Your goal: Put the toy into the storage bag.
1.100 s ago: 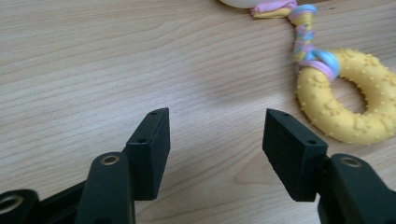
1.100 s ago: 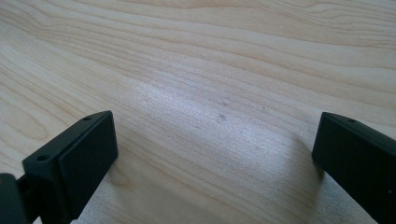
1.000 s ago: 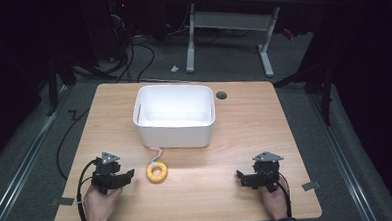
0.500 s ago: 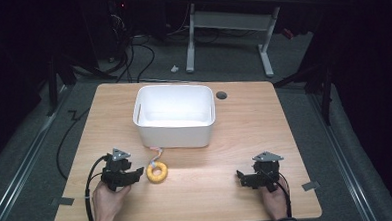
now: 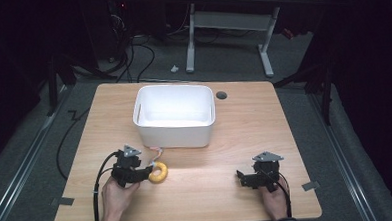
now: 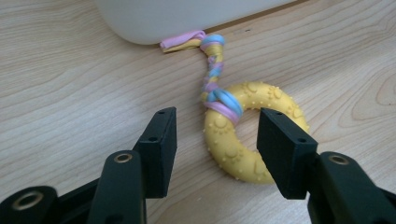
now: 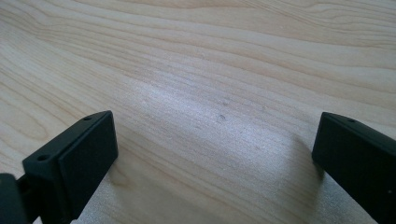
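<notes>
The left gripper (image 6: 212,135) stands part-spread, its jaws just closing around the near side of the yellow ring (image 6: 254,128), not yet pinching it. A braided cord (image 6: 212,70) runs beyond to the white bin (image 5: 175,115). The right gripper (image 7: 215,154) is spread wide over bare table (image 7: 210,56).

On the light wooden table (image 5: 284,116), the yellow rubber ring toy with a braided rope tail (image 5: 159,172) lies just before the white plastic bin (image 5: 175,134), left of centre.
</notes>
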A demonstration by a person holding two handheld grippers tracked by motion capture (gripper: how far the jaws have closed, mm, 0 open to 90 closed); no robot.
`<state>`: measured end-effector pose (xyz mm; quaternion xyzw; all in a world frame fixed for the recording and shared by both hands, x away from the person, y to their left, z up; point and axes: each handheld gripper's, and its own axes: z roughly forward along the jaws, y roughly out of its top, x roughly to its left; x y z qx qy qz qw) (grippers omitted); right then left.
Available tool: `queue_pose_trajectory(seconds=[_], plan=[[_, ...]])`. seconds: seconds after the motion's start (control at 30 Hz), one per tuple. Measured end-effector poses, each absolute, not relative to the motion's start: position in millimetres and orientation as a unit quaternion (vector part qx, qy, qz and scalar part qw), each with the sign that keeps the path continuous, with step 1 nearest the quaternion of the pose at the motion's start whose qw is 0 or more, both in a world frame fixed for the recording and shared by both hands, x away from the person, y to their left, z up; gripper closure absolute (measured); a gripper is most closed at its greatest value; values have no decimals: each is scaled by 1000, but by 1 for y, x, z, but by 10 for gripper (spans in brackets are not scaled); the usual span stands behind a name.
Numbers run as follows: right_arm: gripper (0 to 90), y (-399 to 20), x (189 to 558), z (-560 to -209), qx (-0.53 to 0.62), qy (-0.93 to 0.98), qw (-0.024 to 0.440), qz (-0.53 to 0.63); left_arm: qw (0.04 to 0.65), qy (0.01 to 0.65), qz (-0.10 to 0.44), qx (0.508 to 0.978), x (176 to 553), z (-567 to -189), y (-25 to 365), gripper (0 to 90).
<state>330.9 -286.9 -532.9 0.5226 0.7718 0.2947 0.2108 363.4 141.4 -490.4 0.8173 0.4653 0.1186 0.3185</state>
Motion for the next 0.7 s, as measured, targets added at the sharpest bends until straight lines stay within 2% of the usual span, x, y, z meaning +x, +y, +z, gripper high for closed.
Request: queue_pose_trajectory(seconds=[0.7], plan=[[0,-287,331,-533,522,772,211,295,297,459,102,831,372,-506,130,545]])
